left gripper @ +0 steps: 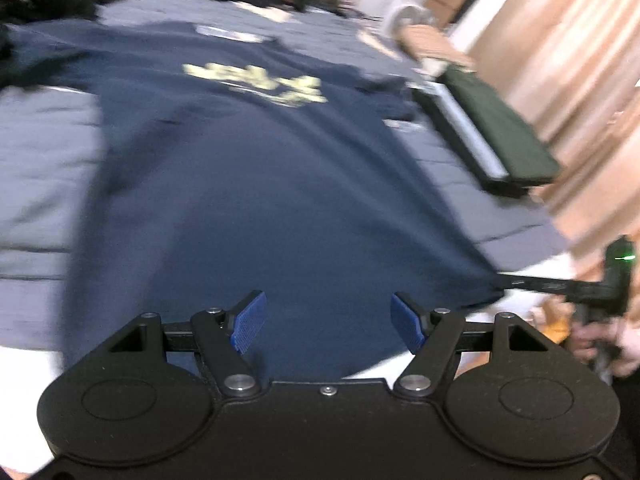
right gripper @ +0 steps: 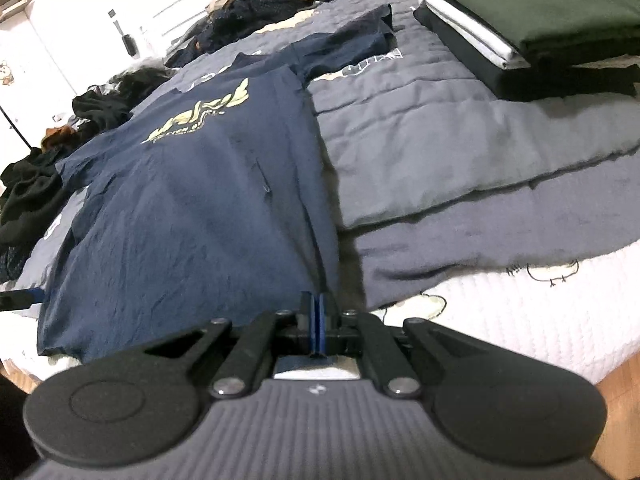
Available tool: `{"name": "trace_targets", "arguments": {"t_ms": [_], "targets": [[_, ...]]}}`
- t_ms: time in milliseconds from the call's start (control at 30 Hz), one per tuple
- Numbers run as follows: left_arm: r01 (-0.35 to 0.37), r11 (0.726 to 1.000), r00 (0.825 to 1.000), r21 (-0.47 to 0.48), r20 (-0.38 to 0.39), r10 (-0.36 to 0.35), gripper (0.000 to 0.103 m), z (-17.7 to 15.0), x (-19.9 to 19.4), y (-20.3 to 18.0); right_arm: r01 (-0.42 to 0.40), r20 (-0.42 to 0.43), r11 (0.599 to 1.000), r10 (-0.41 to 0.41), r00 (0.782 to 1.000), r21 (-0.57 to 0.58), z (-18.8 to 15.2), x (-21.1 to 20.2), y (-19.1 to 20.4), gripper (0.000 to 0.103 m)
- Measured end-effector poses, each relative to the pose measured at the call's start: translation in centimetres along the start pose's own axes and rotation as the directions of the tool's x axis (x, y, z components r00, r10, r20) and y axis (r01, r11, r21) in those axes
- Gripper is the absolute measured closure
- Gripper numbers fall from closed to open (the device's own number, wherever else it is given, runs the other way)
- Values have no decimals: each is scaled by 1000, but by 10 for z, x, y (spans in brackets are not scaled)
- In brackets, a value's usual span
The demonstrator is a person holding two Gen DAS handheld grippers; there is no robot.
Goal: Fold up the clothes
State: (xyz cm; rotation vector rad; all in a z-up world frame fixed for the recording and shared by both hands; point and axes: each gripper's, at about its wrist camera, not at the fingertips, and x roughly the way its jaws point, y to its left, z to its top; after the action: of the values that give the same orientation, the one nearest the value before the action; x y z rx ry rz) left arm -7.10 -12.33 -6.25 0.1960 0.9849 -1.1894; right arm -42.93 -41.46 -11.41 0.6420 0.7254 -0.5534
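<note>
Navy tee (right gripper: 192,200): lying face-up on grey quilt (right gripper: 440,152), gold print (right gripper: 200,118) showing, spreading flat away from both tongs. Long axis running hem-to-collar, i.e. straight ahead of each camera; hem is the near edge, collar and sleeves are the far end.

R tongs (right gripper: 319,320): blue pads pressed together w/ no gap, pinching the tee's near R hem corner. Cloth is pulling up into a taut ridge running fwd from the pinch along the tee's R side edge. L-wrist view agrees: the R tool (left gripper: 560,286) is reaching in from the right, its tip meeting the drawn-out hem corner.

L tongs (left gripper: 327,326): jaws standing wide apart, nothing between the pads (left gripper: 250,322). Hovering just above the hem, roughly mid-width to L of centre; L-wrist frame is motion-blurred, so height over cloth can't be told exactly.

Key relation: one hem corner is being held, R side; the other, L corner is lying free, off to the L of the L tongs & nearer that hand than the R. Judging by this, L would need to go sideways-L along the hem to match R's grip, then both carry the hem fwd along the long axis. Which fold stage this is, can't say.

Other stock: folded stack (right gripper: 520,28) (green on top, white, black) sitting fwd-R of R tongs, well apart from tee. Loose dark clothes (right gripper: 36,196) heaping far-L & beyond the collar.
</note>
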Motion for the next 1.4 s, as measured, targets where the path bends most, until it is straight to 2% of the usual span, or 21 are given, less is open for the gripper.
{"name": "trace_targets", "arguments": {"t_ms": [200,300,367,467,633,700,733,767,800,833,967,1033,1133,1400], "targets": [[-172,983,984,57,-38,175,35,11,-43,43,-2,5,1000,2,1000,-16,4,2,10,101],[-206,974,970,95,-111,217,35,14,-47,59,-3,2,1000,3,1000,-17,6,4,14,101],[-221,965,955,141,-172,243,35,11,-41,67,2,-3,1000,-2,1000,-12,6,5,15,101],[-201,966,937,161,-255,238,35,3,-29,80,6,-8,1000,-6,1000,-9,7,8,18,101],[-139,985,931,102,-326,166,36,-4,-8,97,16,-17,1000,-16,1000,-10,5,10,21,101],[-118,989,926,87,-350,141,40,-6,-1,100,15,-17,1000,-15,1000,-4,4,9,20,101],[-107,991,923,80,-362,128,50,-7,3,102,12,-15,1000,-12,1000,0,3,8,19,101],[-95,993,920,72,-374,115,68,-8,6,104,8,-14,1000,-8,1000,3,3,8,18,101],[-79,995,920,68,-380,99,78,-8,8,105,5,-13,1000,-5,1000,7,2,7,17,101],[-60,996,920,67,-384,81,90,-9,9,105,1,-11,1000,-1,1000,10,1,6,17,101],[59,995,948,81,-317,-30,101,-8,-14,101,-35,21,999,34,999,24,3,-8,15,101],[87,992,958,90,-280,-59,101,-10,-32,103,-53,36,998,52,998,30,4,-14,13,101],[89,993,969,83,-236,-67,102,-13,-57,113,-80,59,996,78,995,37,5,-24,12,101],[110,993,987,43,-125,-104,102,-13,-101,128,-105,70,994,107,992,-27,12,-49,25,101]]}}
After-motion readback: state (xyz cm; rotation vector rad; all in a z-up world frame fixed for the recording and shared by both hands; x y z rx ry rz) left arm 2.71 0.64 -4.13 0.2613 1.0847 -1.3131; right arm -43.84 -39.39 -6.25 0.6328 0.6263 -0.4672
